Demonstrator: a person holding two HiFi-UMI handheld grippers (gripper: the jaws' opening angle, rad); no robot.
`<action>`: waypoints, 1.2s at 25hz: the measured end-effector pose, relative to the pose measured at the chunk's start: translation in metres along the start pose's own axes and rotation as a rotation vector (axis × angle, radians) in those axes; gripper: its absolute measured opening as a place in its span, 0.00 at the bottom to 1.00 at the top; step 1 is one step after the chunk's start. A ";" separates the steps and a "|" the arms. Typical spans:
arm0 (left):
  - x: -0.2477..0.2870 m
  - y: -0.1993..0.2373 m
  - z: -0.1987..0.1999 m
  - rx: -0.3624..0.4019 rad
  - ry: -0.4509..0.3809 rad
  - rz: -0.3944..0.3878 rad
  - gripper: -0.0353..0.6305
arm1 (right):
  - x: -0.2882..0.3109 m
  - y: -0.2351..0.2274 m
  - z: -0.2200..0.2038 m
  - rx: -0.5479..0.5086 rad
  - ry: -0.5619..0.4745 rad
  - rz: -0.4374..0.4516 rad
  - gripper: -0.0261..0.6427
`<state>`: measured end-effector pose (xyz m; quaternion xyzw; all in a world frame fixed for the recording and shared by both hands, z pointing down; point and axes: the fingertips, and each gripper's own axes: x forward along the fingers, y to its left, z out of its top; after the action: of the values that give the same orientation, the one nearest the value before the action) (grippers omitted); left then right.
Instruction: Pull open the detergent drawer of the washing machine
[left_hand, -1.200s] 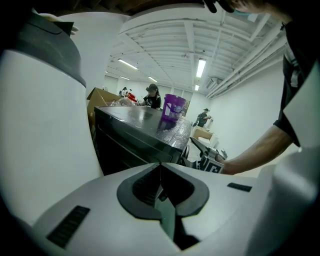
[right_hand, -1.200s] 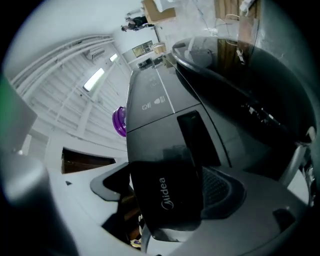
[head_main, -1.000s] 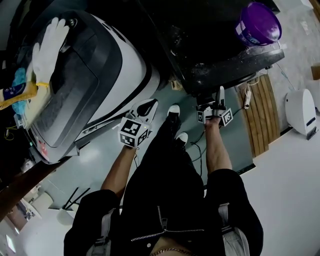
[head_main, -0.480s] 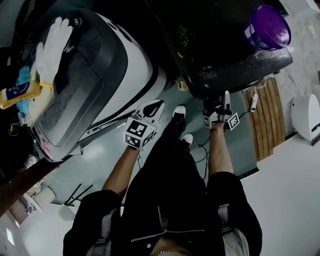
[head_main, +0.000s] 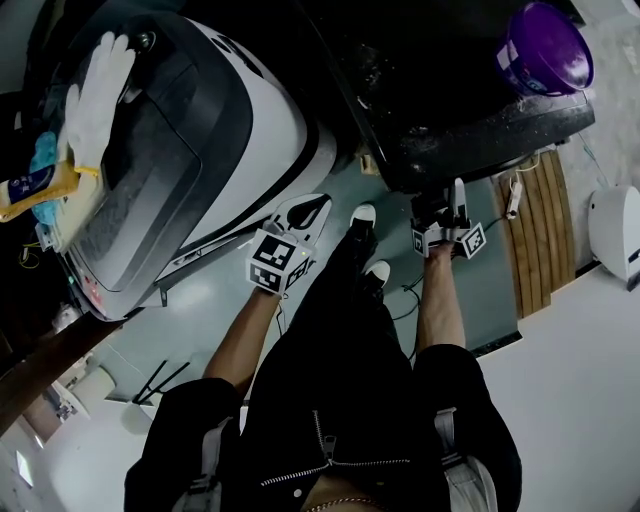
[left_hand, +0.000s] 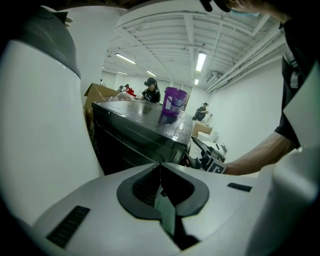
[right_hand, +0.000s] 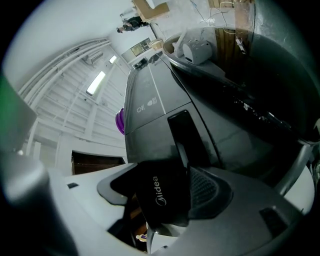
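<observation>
My right gripper (right_hand: 167, 172), its fingers (right_hand: 205, 187) just closing, clamps the dark drawer (right_hand: 165, 205) marked "Midea" (right_hand: 160, 192) between them, the grey washing machine (right_hand: 150, 107) beyond; my left gripper (left_hand: 160, 165) has its fingers (left_hand: 145, 187) together, empty.

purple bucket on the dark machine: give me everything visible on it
The purple round plastic bucket narrows slightly toward its base. It looks closed by a matching purple lid with a raised rim, and it carries a pale printed label on its side, too small to read. It stands upright near a corner of the black glossy washing machine top, the only thing that touches it.
</observation>
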<state>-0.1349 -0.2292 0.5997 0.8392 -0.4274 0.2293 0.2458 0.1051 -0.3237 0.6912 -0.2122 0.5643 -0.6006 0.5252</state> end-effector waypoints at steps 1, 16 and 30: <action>0.001 0.000 0.000 0.002 0.001 -0.001 0.09 | 0.000 -0.001 0.000 0.000 0.002 0.002 0.49; 0.006 -0.012 -0.004 0.006 0.008 -0.025 0.09 | -0.021 0.012 0.000 -0.021 0.010 0.010 0.47; -0.011 -0.035 -0.011 0.010 -0.005 -0.032 0.09 | -0.040 0.020 0.000 -0.015 0.013 -0.012 0.49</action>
<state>-0.1138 -0.1983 0.5939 0.8478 -0.4133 0.2253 0.2444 0.1270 -0.2853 0.6861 -0.2157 0.5710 -0.6009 0.5161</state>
